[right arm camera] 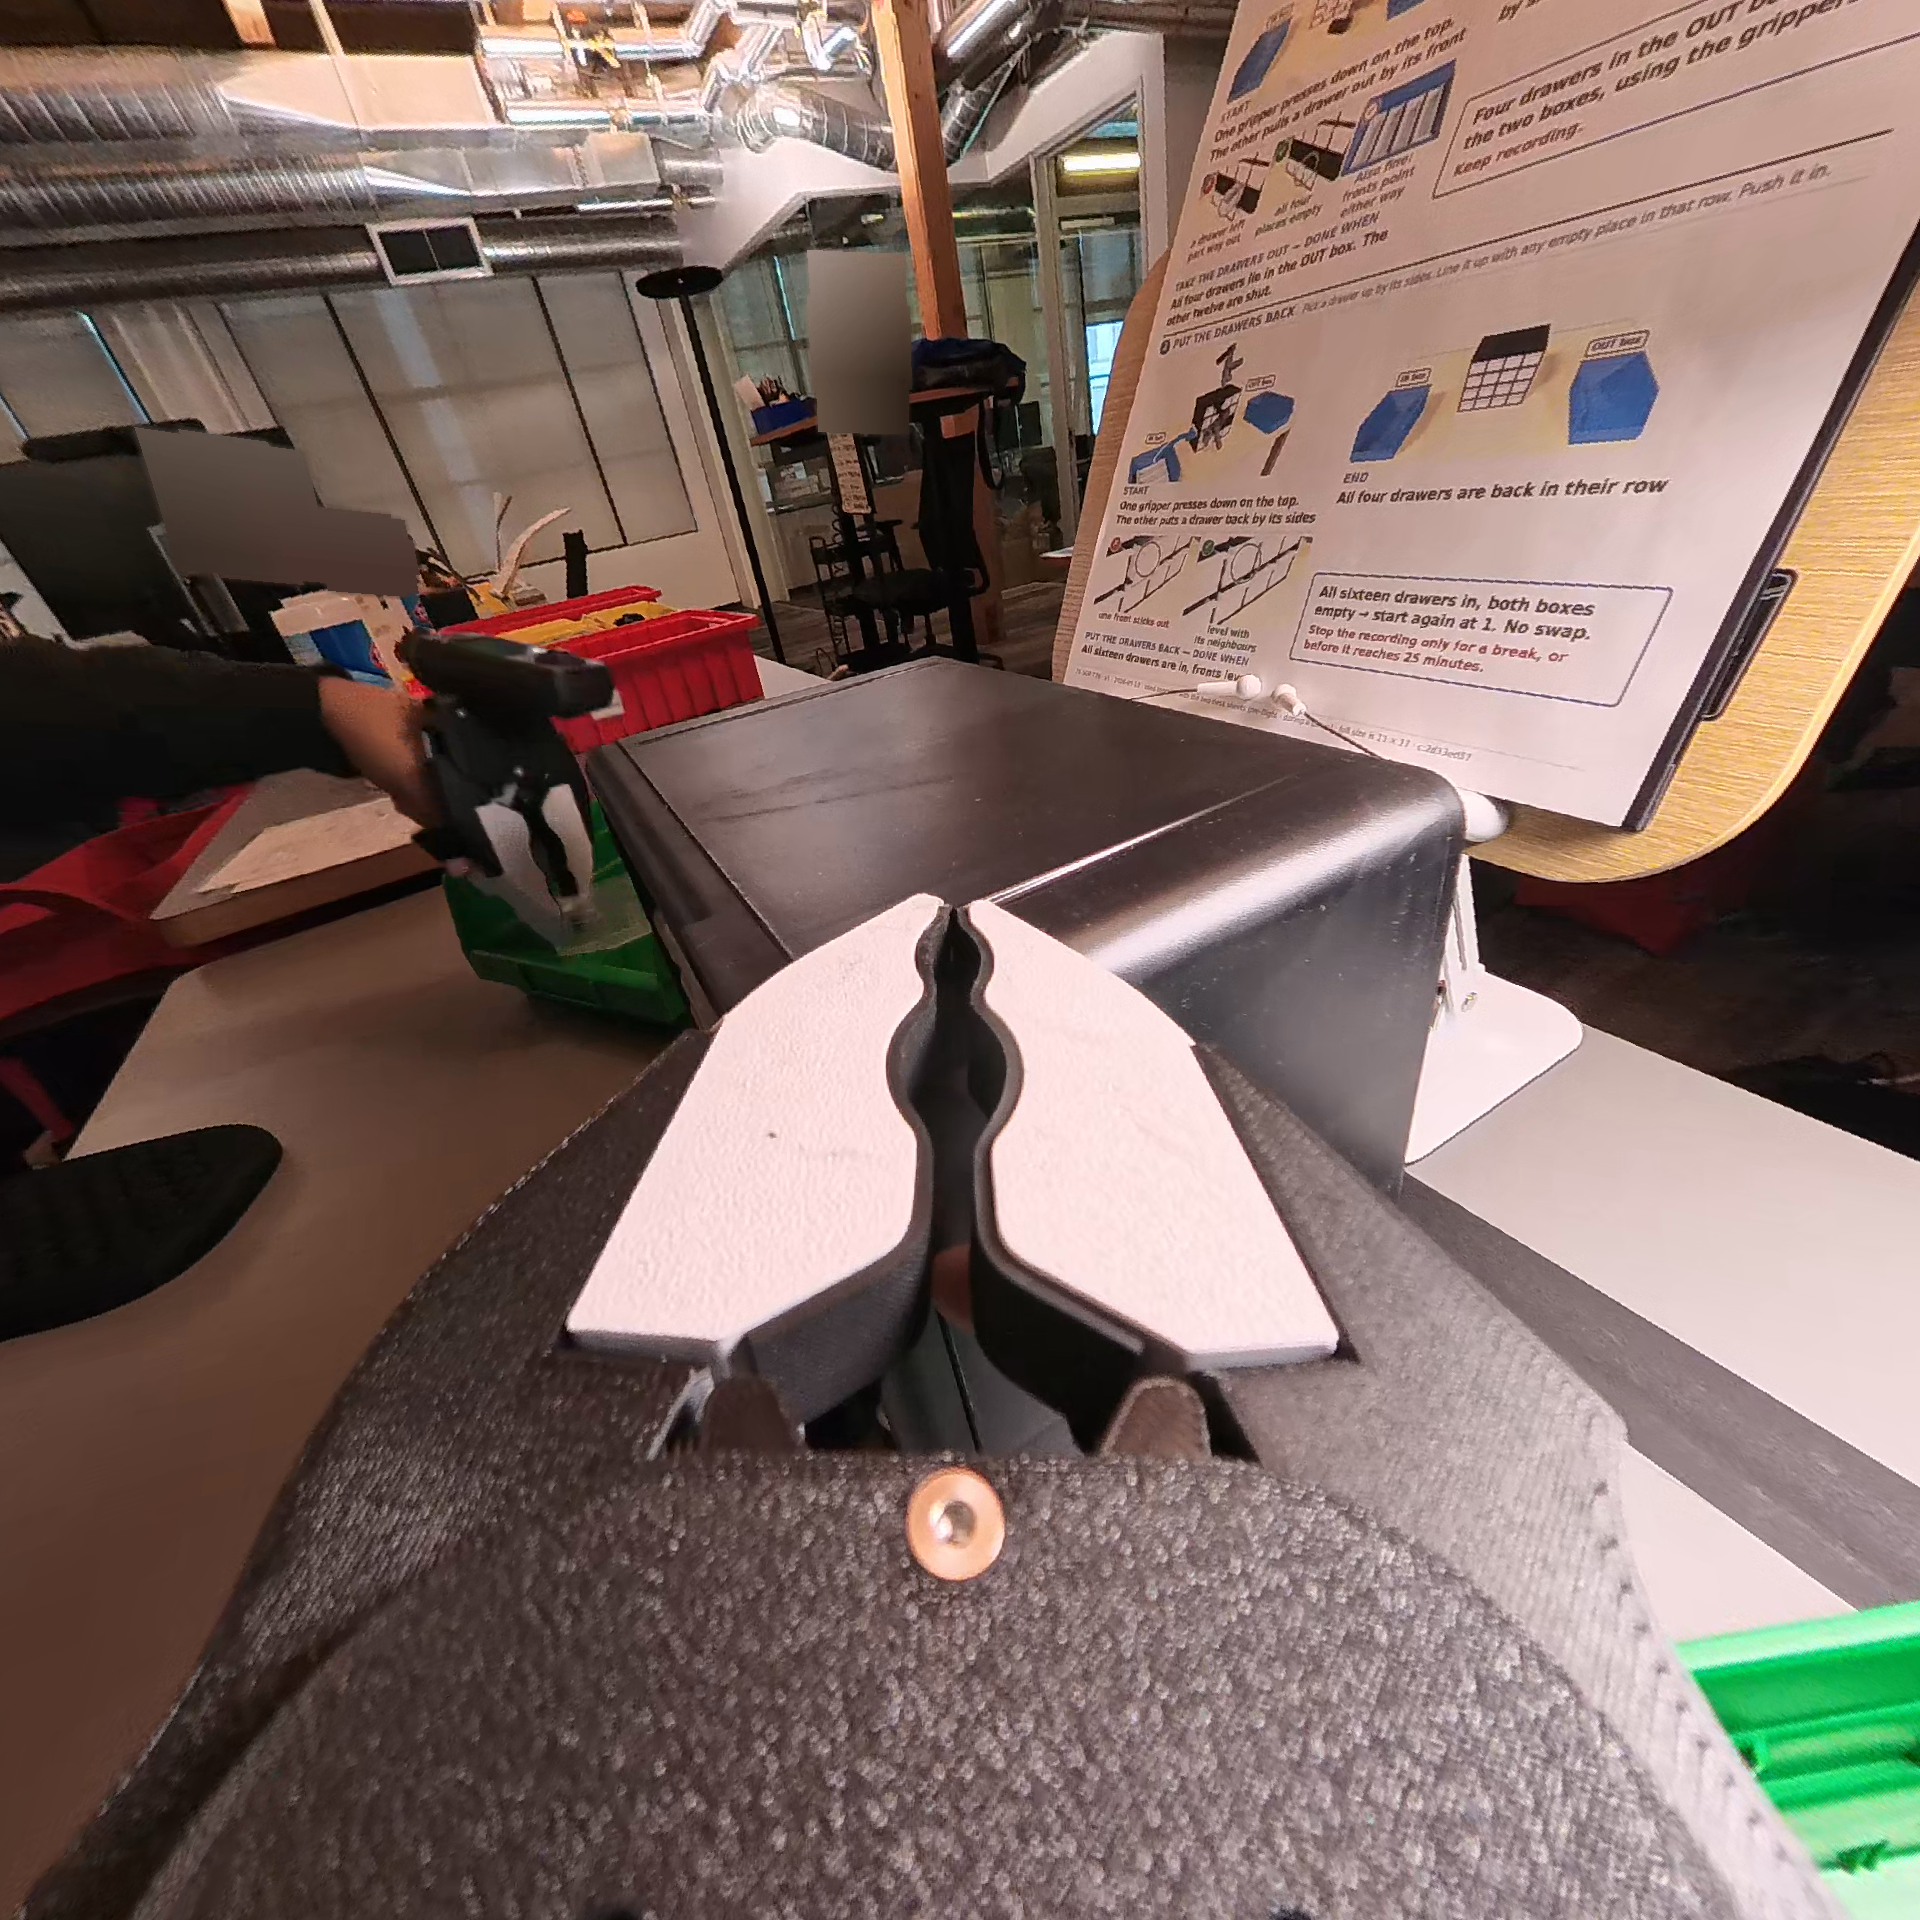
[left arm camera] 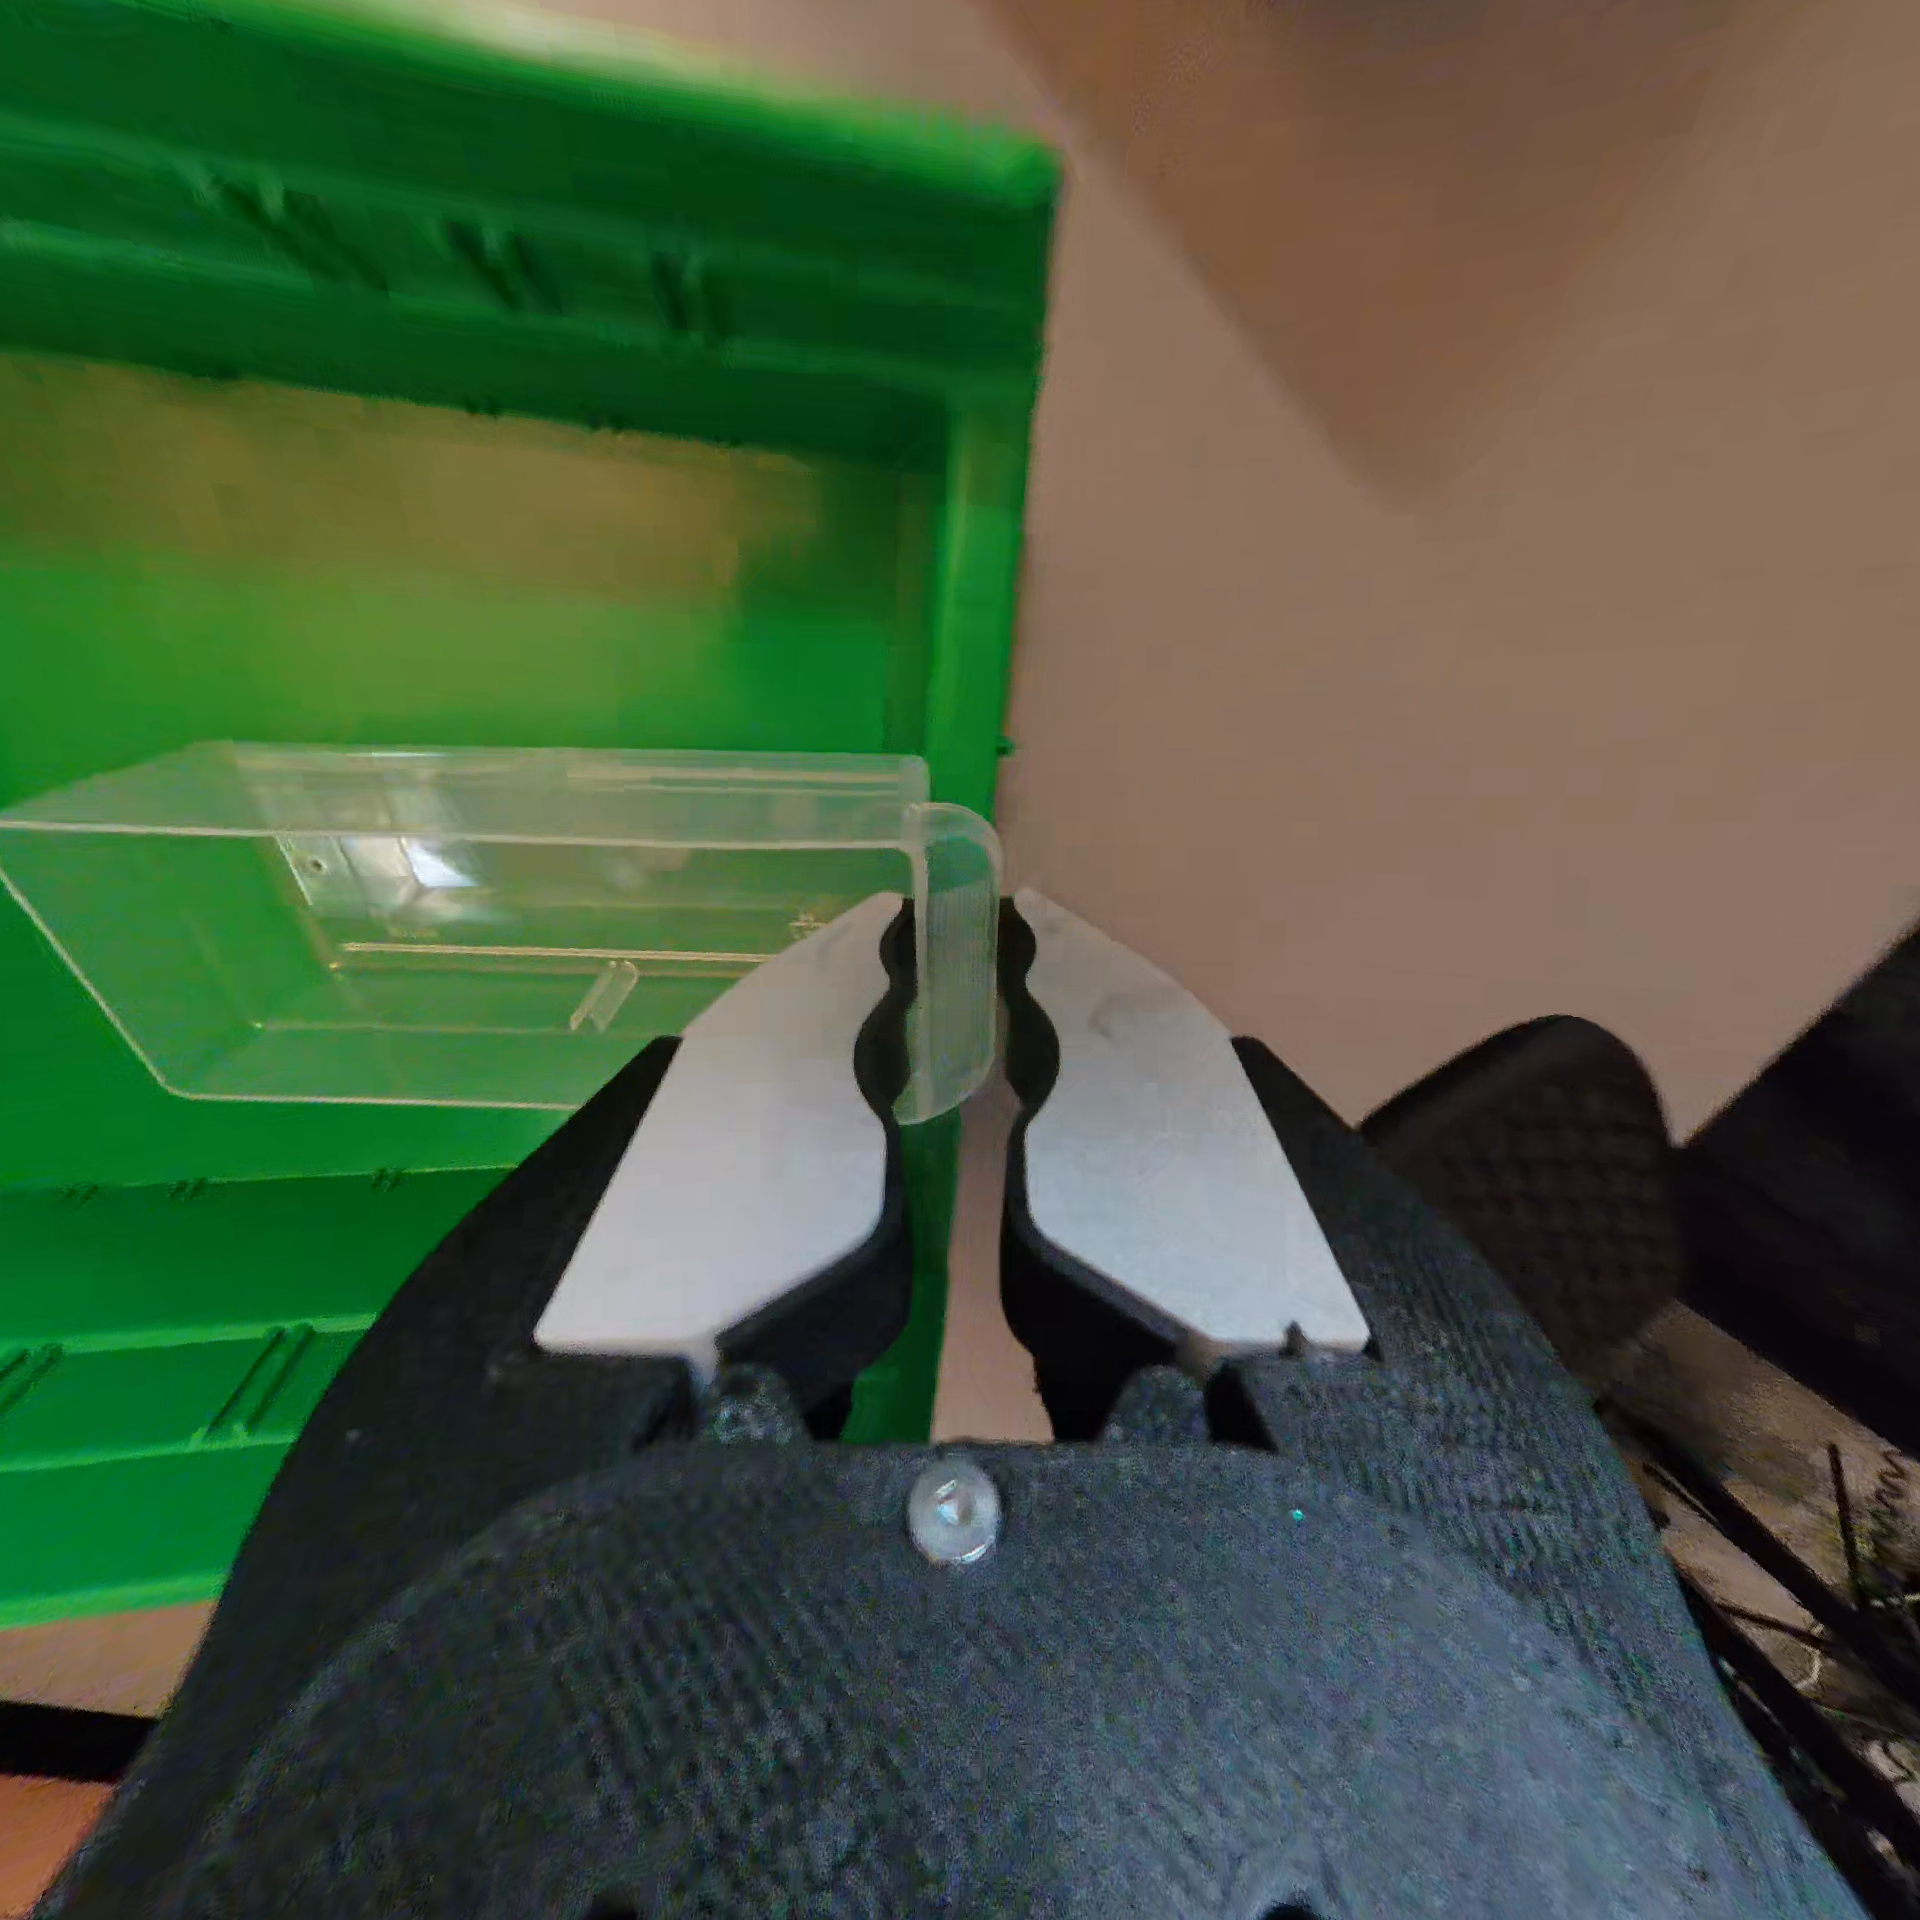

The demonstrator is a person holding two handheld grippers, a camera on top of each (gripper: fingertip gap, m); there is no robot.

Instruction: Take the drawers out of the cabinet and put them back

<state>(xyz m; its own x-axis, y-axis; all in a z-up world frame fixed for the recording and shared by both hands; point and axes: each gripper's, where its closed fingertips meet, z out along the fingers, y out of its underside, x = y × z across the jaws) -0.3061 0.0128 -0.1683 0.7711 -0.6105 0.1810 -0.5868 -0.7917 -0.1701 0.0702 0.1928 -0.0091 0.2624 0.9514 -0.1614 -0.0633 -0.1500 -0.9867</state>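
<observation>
My left gripper (left arm camera: pixel 951 920) is shut on the front handle tab of a clear plastic drawer (left arm camera: pixel 416 935). It holds the drawer over the inside of a green bin (left arm camera: pixel 520 312). The right wrist view shows that left gripper (right arm camera: pixel 551 862), held by a hand, pointing down into the same green bin (right arm camera: pixel 561 971) left of the black cabinet (right arm camera: pixel 987 769). My right gripper (right arm camera: pixel 954 916) is shut and empty, with its tips at the cabinet's top front edge. The cabinet's drawer face is hidden.
A printed instruction board (right arm camera: pixel 1455 416) on a white stand stands right of the cabinet. Red bins (right arm camera: pixel 665 655) sit behind. A second green bin (right arm camera: pixel 1818 1745) is at the lower right. A black padded armrest (right arm camera: pixel 125 1216) lies at the table's left edge.
</observation>
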